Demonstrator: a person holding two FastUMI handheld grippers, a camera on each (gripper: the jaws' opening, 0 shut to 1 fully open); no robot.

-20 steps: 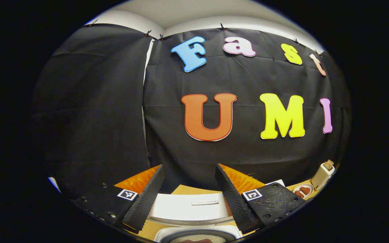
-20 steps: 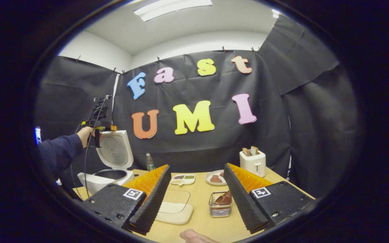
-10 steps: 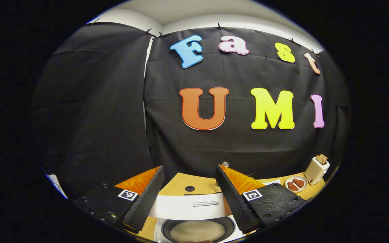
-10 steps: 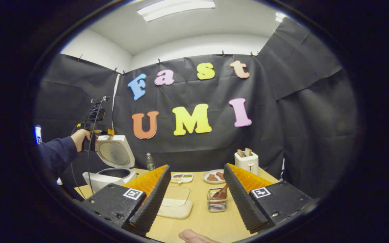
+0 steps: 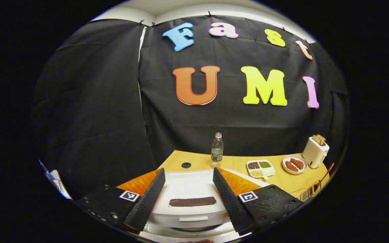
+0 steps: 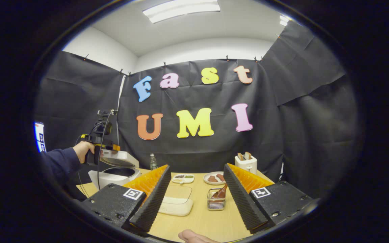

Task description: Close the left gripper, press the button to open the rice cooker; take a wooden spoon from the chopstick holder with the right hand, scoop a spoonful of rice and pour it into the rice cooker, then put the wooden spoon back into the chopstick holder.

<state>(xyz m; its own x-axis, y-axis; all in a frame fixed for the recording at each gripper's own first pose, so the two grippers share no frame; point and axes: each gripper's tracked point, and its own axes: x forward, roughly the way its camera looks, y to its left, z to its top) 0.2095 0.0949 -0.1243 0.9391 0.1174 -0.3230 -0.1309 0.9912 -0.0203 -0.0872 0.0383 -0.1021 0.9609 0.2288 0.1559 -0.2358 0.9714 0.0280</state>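
Showing the left gripper [image 5: 188,169] with jaws standing wide and gripping nothing, hovering just over the white lid [image 5: 187,184] of the rice cooker [image 6: 113,175] at the left edge of the worktop [image 6: 198,219]. Lying low and tilted over the cooker body, not quite shut (judging from the right gripper view, where a dark gap is showing beneath the lid). Running crosswise between the two fingers, the lid's dark handle recess [image 5: 192,201], with both fingers standing apart from it.

Hovering above the near edge of the worktop, the right gripper [image 6: 197,166], jaws likewise spread wide and empty, with part of a hand [image 6: 194,236] peeking in at the bottom of that view.

Standing in the wire chopstick holder [image 6: 216,202] near the middle of the worktop, the wooden spoon [image 6: 222,192]: lying straight ahead of the right gripper's jaws, a little toward its right finger, with its long axis leaning up and to the right out of the holder. Sitting just left of the holder, a clear container of rice [image 6: 177,204], nearer the left finger.

Judging the right hand much the nearer to the spoon, with the left gripper well apart at the cooker; reaching forward and down, then closing across the leaning handle above the holder's rim, appearing to be what the pick calls for
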